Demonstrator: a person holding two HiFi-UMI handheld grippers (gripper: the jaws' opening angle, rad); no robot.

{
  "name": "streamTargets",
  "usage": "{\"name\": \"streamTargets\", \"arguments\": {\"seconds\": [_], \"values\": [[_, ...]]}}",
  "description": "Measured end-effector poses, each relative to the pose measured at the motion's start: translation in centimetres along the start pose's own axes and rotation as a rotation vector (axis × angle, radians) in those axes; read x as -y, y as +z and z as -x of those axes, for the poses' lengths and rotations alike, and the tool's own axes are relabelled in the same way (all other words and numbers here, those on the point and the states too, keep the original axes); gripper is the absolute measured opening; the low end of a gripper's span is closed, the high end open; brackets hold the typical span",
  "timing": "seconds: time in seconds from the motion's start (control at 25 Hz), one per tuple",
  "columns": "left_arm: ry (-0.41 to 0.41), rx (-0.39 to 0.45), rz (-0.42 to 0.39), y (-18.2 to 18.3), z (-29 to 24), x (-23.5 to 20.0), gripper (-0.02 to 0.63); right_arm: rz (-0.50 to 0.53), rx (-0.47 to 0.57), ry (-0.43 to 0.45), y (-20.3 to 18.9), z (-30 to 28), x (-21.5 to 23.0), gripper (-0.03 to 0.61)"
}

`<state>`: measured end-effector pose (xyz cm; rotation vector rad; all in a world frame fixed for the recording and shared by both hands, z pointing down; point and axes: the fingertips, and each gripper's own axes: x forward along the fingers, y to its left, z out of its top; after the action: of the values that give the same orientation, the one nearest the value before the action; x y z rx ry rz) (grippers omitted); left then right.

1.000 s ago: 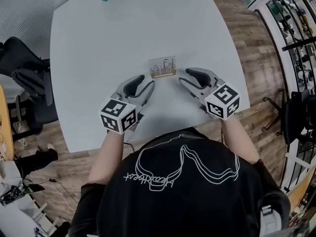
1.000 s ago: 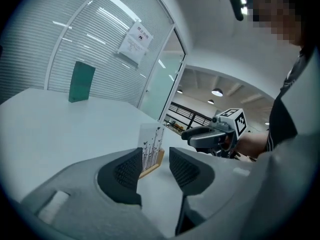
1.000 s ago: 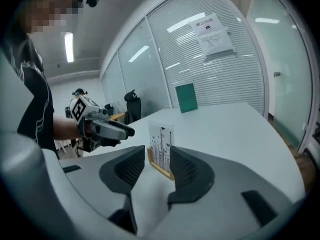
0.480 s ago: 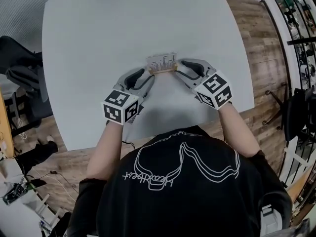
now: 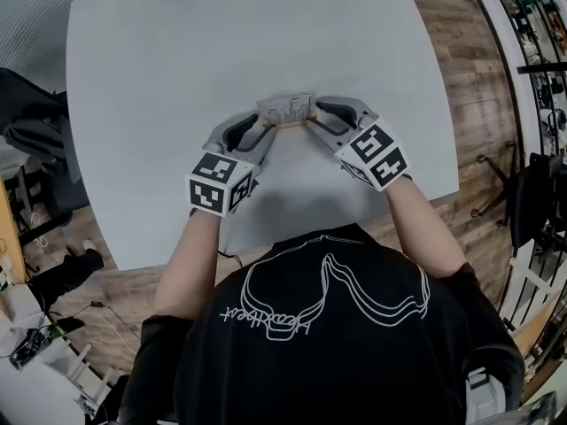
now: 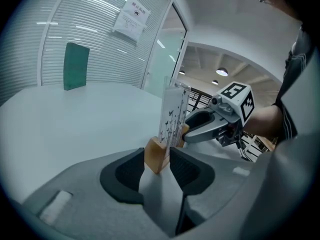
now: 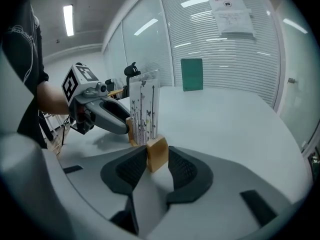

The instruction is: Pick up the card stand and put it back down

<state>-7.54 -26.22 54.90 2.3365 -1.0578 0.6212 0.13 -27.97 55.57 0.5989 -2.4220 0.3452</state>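
Note:
The card stand (image 5: 286, 112), a small wooden base holding an upright printed card, stands on the white table (image 5: 177, 60). My left gripper (image 5: 261, 127) is at its left end and my right gripper (image 5: 313, 119) at its right end. In the left gripper view the wooden base (image 6: 157, 155) sits between the pads, which touch both its sides, and the card (image 6: 172, 119) rises above. In the right gripper view the jaws are closing on the base's other end (image 7: 157, 155), with the pads against it. Each gripper shows in the other's view: the right gripper (image 6: 210, 126) and the left gripper (image 7: 105, 116).
A green object (image 6: 76, 66) stands at the table's far side, before a glass wall with blinds and a paper notice (image 7: 230, 14). A dark chair (image 5: 35, 122) is left of the table. The table's near edge (image 5: 292, 237) runs close to the person's body.
Both grippers have moved forward and inward from either side of the stand. Their jaws now enclose the two ends of the wooden base. The stand stays on the table.

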Motion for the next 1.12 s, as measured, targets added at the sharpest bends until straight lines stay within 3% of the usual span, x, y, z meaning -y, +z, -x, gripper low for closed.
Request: {"name": "streamTargets", "arguments": {"seconds": [0.36,1.12], "values": [[0.01,-0.008,0.011,-0.04,-0.54,0.18,0.127,0.024,-0.01,-0.018,0.16,-0.22,0.24,0.133],[0.04,0.01,0.076,-0.07,-0.08,-0.11,0.117,0.011,0.014,-0.061,0.57,-0.19,-0.23,0.124]]}}
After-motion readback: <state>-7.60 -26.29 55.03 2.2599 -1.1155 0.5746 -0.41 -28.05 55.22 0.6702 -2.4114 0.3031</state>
